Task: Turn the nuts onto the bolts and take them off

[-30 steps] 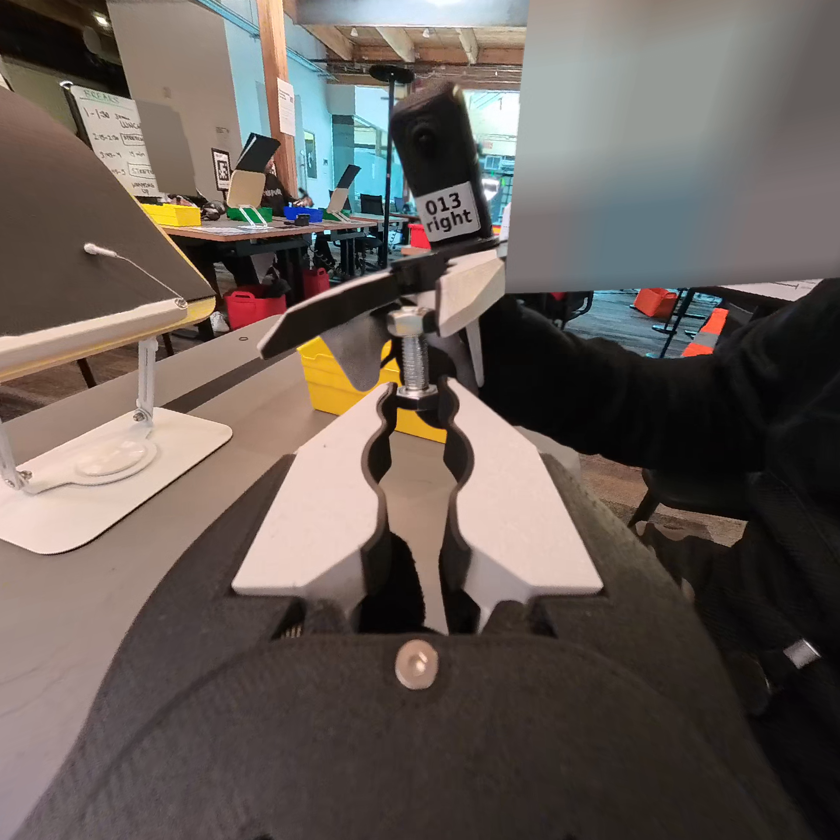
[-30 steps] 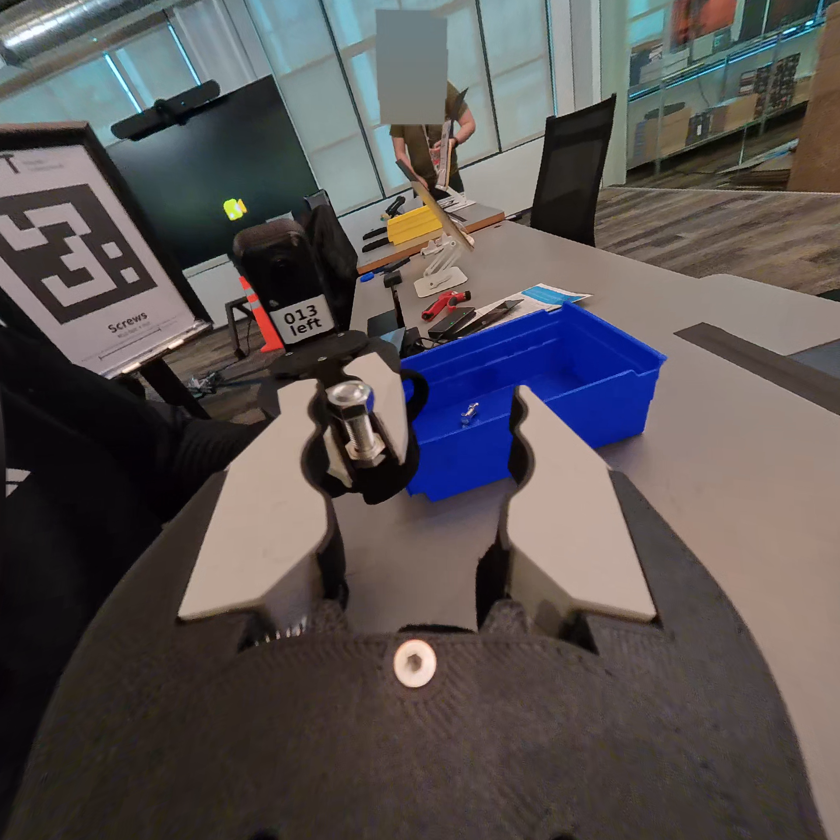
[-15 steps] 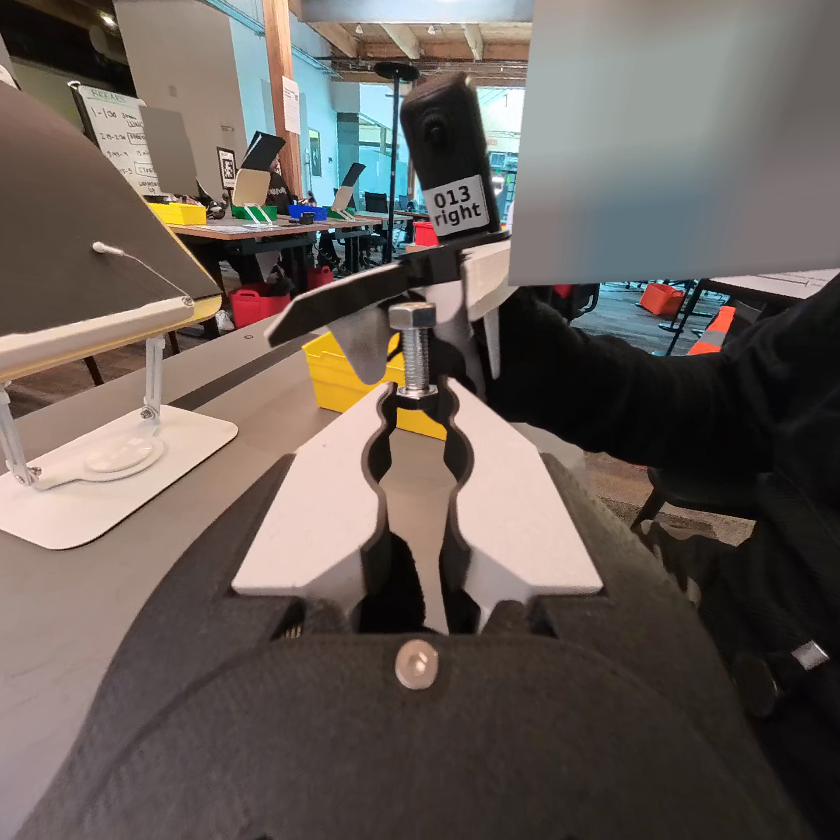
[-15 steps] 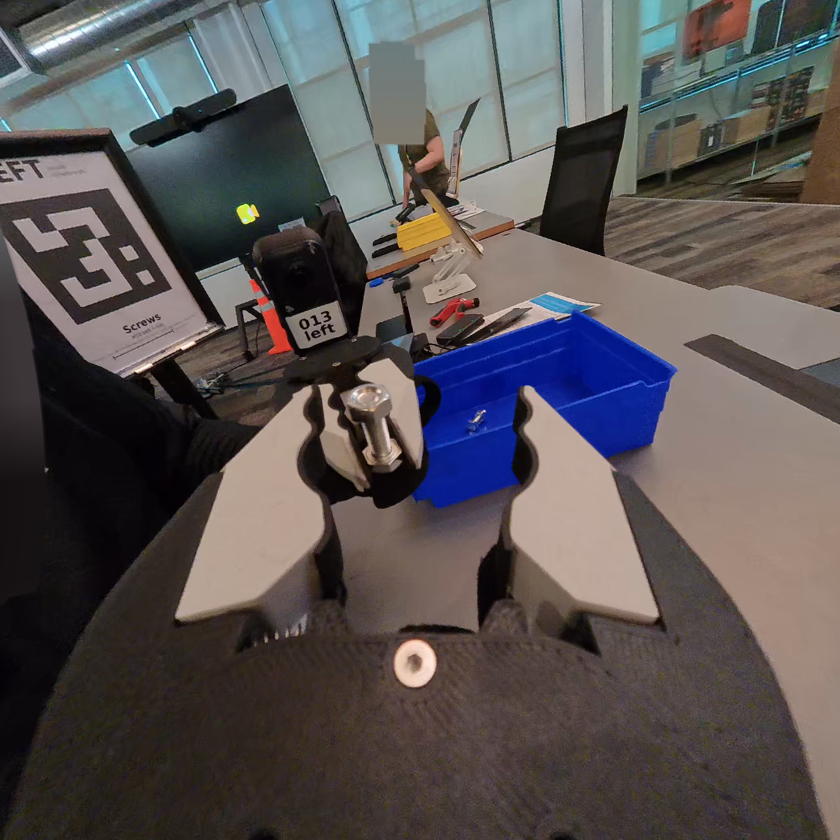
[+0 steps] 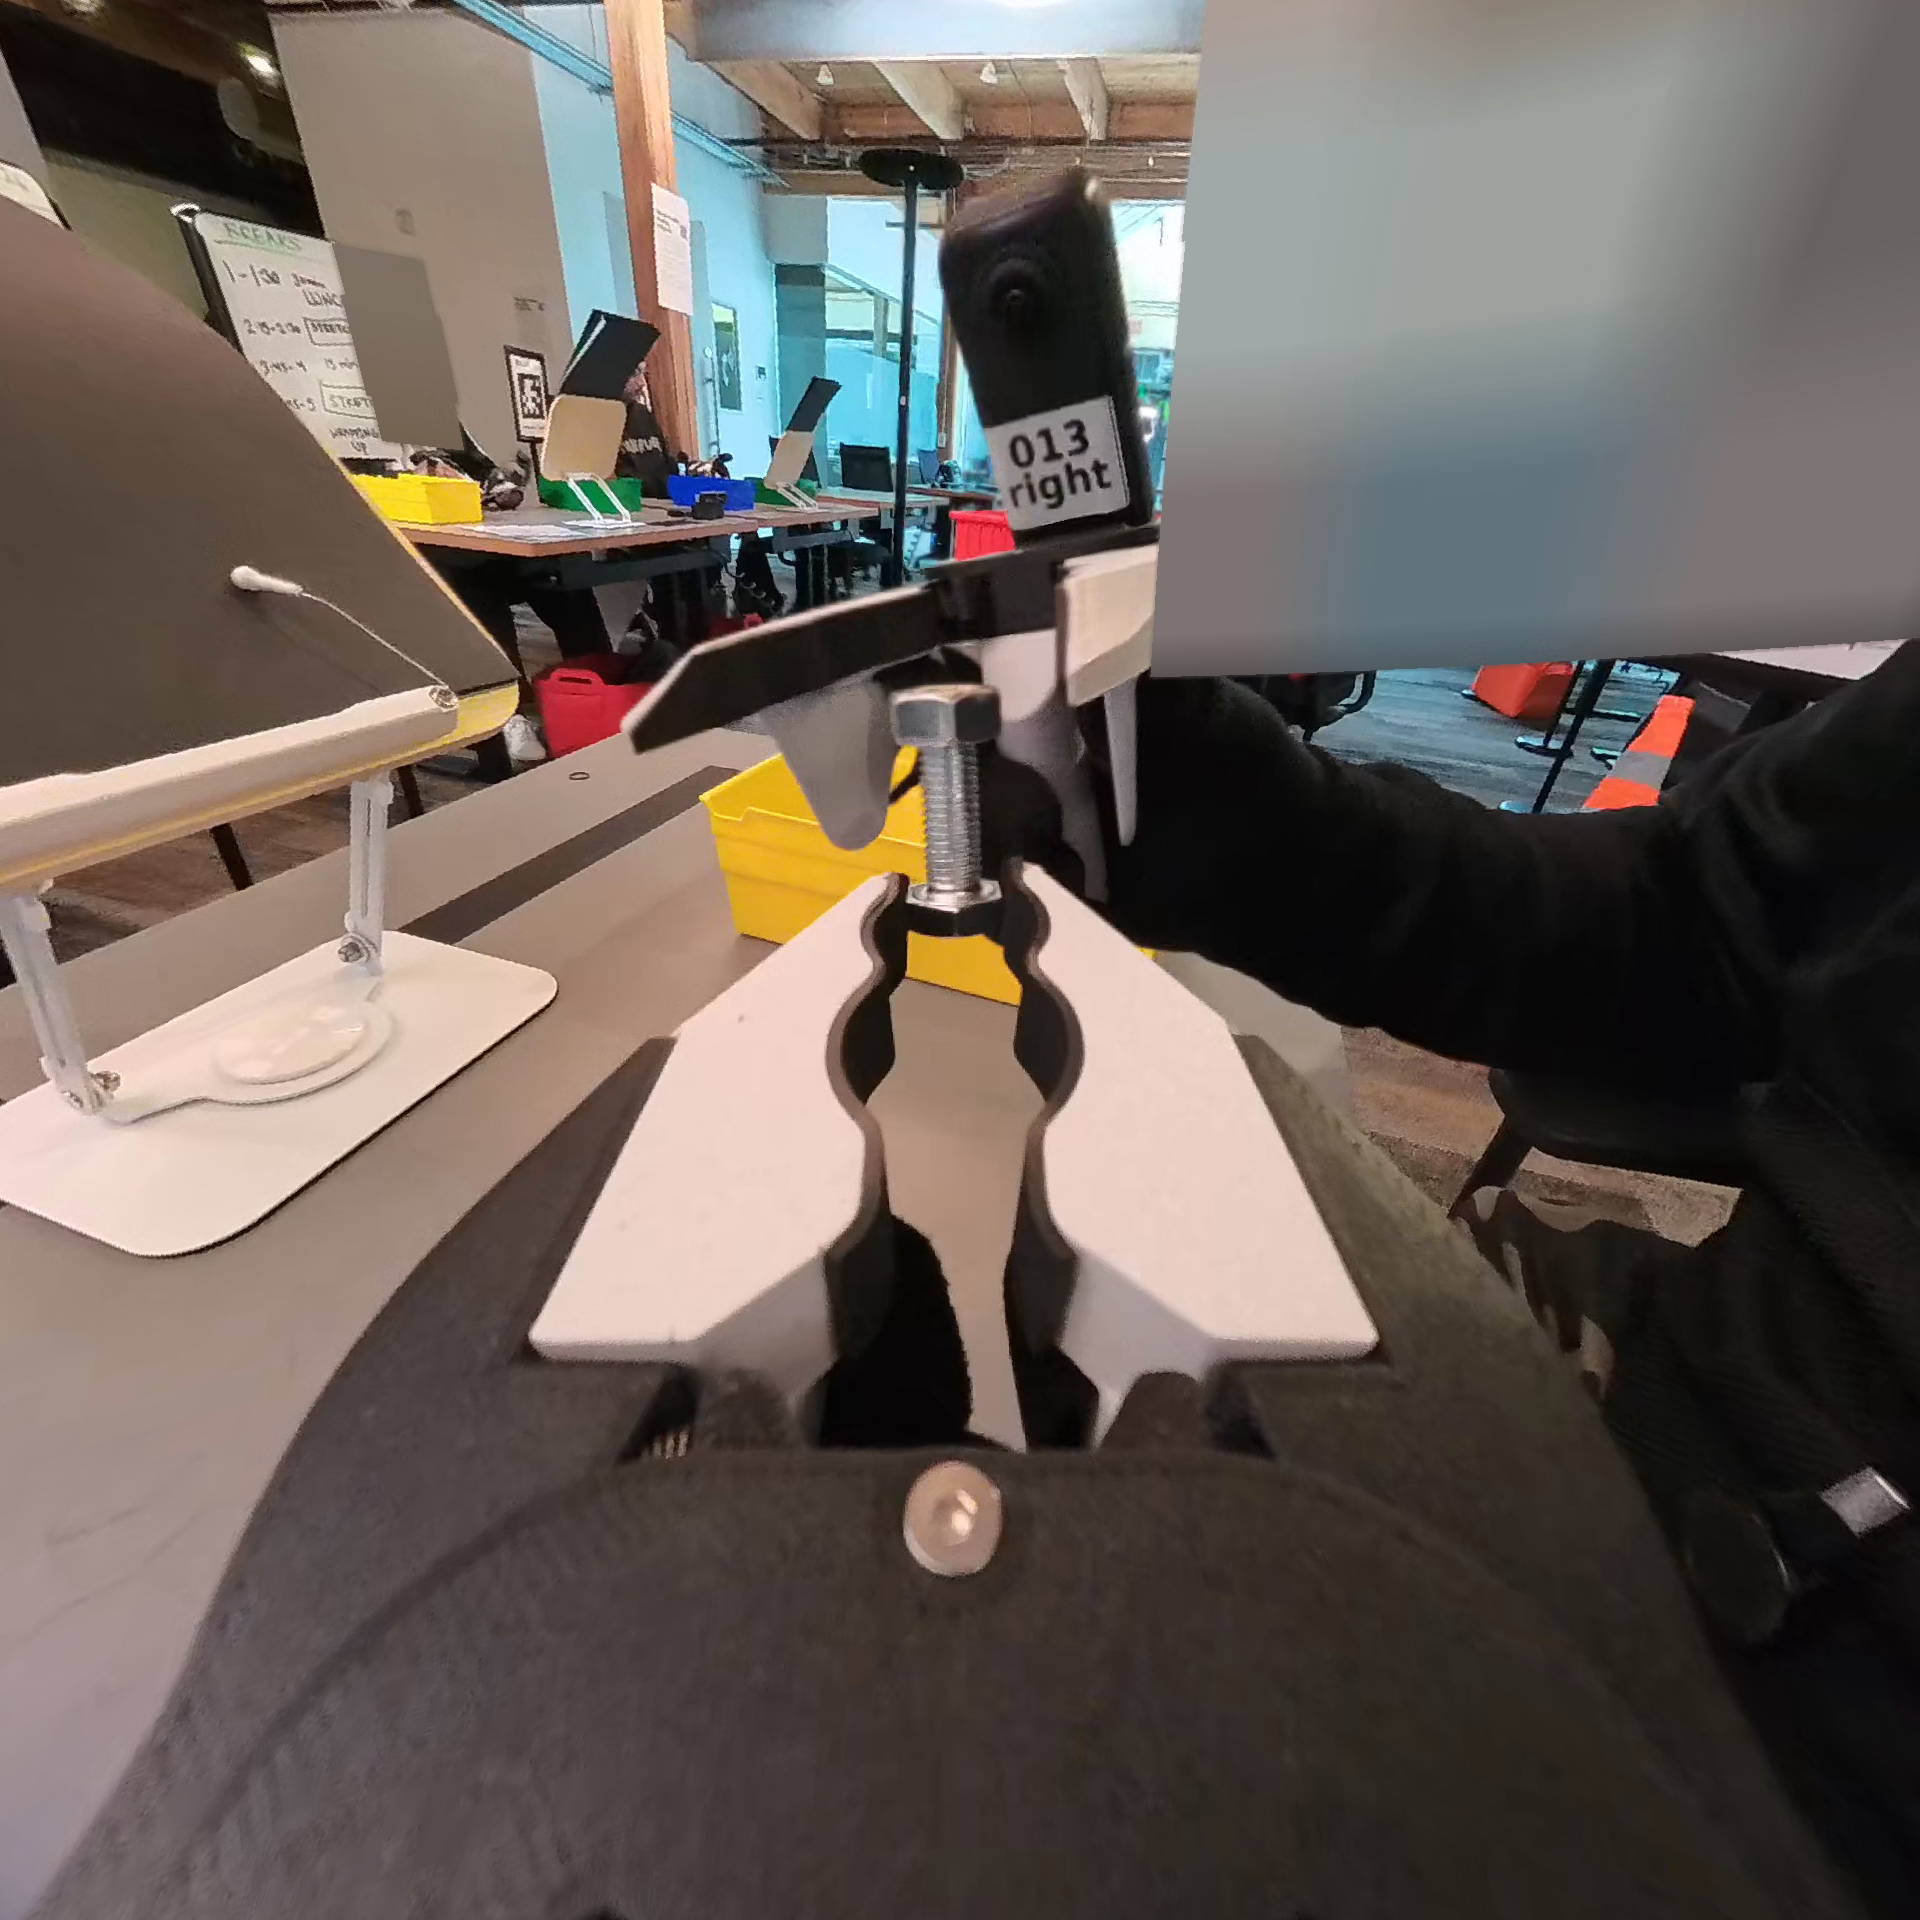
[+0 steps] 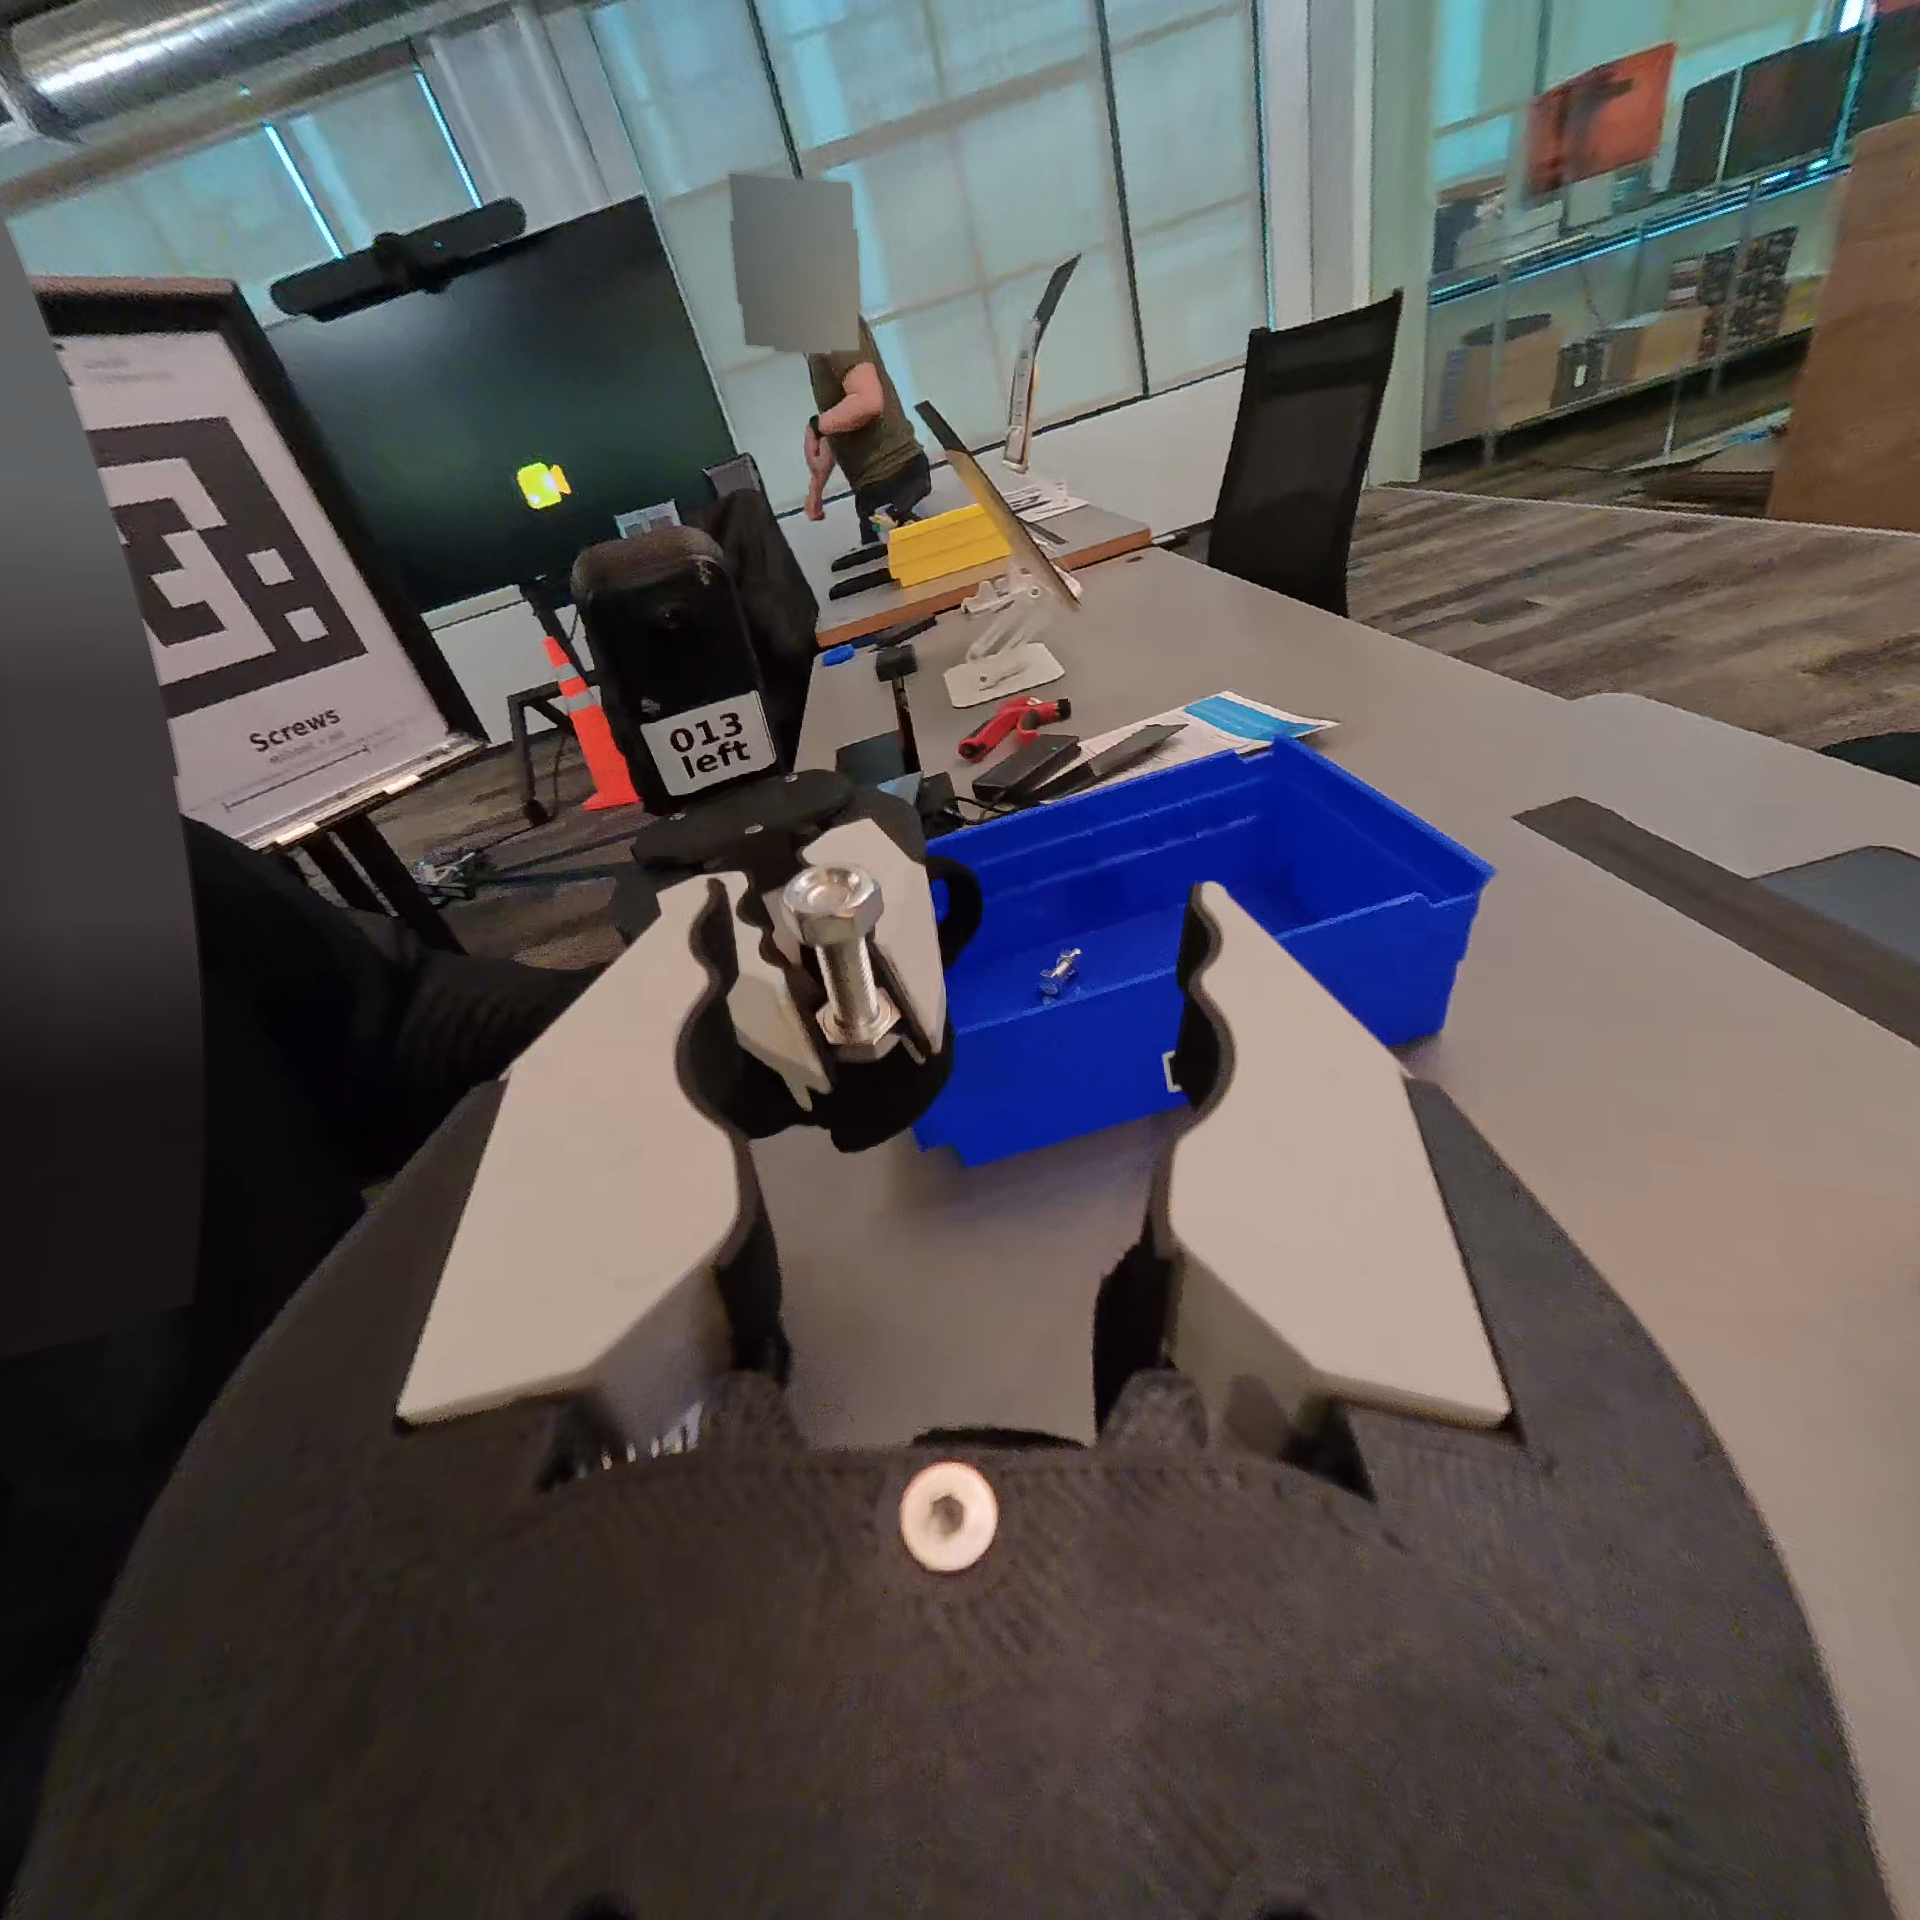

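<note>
The left gripper (image 5: 951,914) has its two white fingers (image 5: 748,1122) drawn narrow, pinching the nut (image 5: 951,896) right at their tips. The bolt (image 5: 948,790) stands upright out of that nut, threaded shaft showing and hexagonal head on top, above the grey table (image 5: 208,1382). Seen from the right wrist view, the same bolt (image 6: 844,966) and nut (image 6: 852,1023) sit between the left gripper's fingertips, just in front of the blue bin (image 6: 1226,935), which has a small metal part lying inside it.

The right gripper (image 6: 945,987) is spread wide and holds nothing. Its near finger (image 6: 603,1143) lies just beside the bolt, while the other finger stands well apart over the bin. In the left wrist view the right gripper (image 5: 935,727) hangs over the bolt head, with one finger tip (image 5: 842,769) just to the side of the shaft and a yellow bin (image 5: 810,862) behind.

Compared with a second ago, the right gripper has lifted a little off the bolt head and the head now stands clear of its fingers. The left gripper's pinch on the nut is unchanged.
</note>
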